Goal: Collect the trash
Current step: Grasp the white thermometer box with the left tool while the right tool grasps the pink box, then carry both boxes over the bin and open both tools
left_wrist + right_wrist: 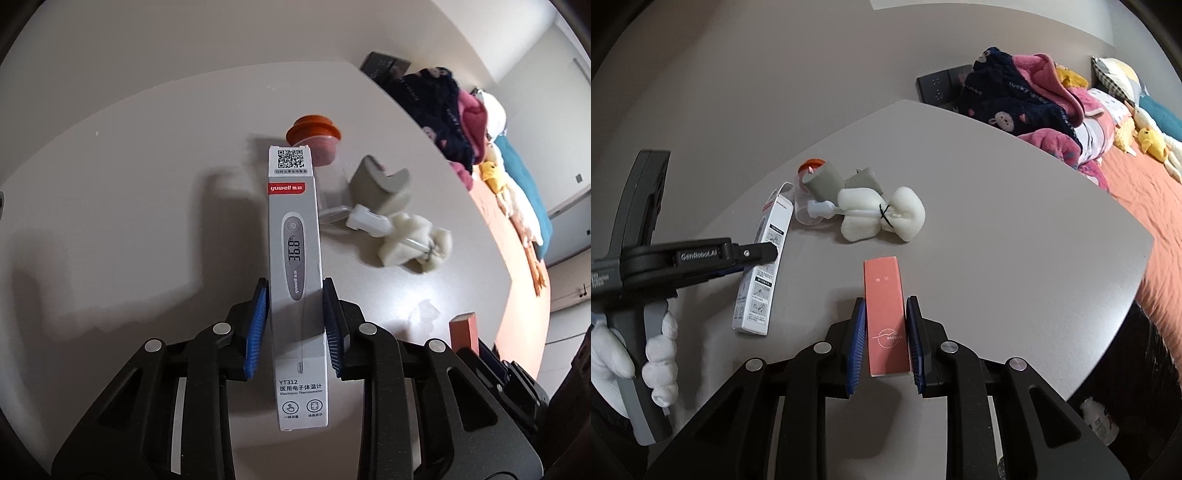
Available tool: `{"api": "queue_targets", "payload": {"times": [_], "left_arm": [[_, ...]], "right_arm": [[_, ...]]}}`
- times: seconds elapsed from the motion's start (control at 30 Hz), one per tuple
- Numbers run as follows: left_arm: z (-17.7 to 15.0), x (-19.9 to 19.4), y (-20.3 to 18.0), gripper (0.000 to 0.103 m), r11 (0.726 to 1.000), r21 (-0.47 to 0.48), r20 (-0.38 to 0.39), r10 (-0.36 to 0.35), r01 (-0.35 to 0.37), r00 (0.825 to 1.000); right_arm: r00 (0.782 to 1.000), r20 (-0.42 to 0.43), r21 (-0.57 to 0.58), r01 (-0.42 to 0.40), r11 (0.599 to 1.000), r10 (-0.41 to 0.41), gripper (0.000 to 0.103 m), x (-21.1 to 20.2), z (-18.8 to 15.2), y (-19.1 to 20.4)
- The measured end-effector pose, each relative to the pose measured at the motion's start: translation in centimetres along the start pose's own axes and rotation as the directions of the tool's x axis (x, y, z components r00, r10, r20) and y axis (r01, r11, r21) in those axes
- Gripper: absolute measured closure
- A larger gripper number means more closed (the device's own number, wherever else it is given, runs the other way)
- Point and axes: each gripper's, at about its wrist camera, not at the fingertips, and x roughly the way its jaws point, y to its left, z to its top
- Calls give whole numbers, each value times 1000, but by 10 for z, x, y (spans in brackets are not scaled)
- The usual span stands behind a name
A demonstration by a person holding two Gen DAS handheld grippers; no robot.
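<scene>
**Both claws gripping boxes over the grey surface**

The left claw (295,325) is clamped on a white yuwell thermometer box (297,280), its blue pads pressing the box's two long sides; the box runs straight ahead between the fingers, QR-code end farthest out. The right claw (885,332) is clamped the same way on a slim coral-pink box (886,314), which points forward from between its pads. In the right wrist view, the left claw enters from the left, held by a white-gloved hand (646,354), with the thermometer box hanging over the surface (1015,240).

Just past the thermometer box's far end stands a clear cup with an orange lid (314,136). Ahead and to the right of the left claw lie a grey foam piece (380,184), a white plastic connector (365,218) and a bundle of white foam (413,240), close together. A scrap of clear plastic (424,314) lies nearer, right of that claw.

Beyond the surface's far edge is a bed (1137,177) with an orange sheet, heaped with navy and pink fleece clothing (1019,99) and yellow plush toys (1152,140).
</scene>
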Motion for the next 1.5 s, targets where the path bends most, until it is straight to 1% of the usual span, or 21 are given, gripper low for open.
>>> {"api": "queue_targets", "payload": {"times": [0.3, 0.4, 0.6, 0.83, 1.2, 1.5], "left_arm": [[-9, -33, -18, 75, 996, 67, 60, -71, 67, 996], [-13, -38, -26, 75, 993, 91, 66, -87, 81, 994], [-24, -42, -45, 75, 981, 149, 48, -133, 125, 990], [-35, -46, -72, 75, 961, 215, 27, -183, 173, 983], [-51, -48, -118, 75, 923, 309, -4, -239, 229, 971], [-66, -44, -161, 75, 878, 385, -51, -287, 284, 957]], "right_arm": [[999, 53, 24, 5, 1000, -6, 80, -31, -6, -2], [997, 72, 38, 11, 999, -13, 80, -44, -10, -4], [993, 114, 78, 21, 997, -30, 80, -71, -19, -14], [985, 163, 117, 44, 992, -63, 80, -103, -31, -28], [971, 205, 180, 85, 980, -122, 80, -138, -51, -54], [955, 231, 241, 129, 962, -186, 80, -165, -68, -79]]}}
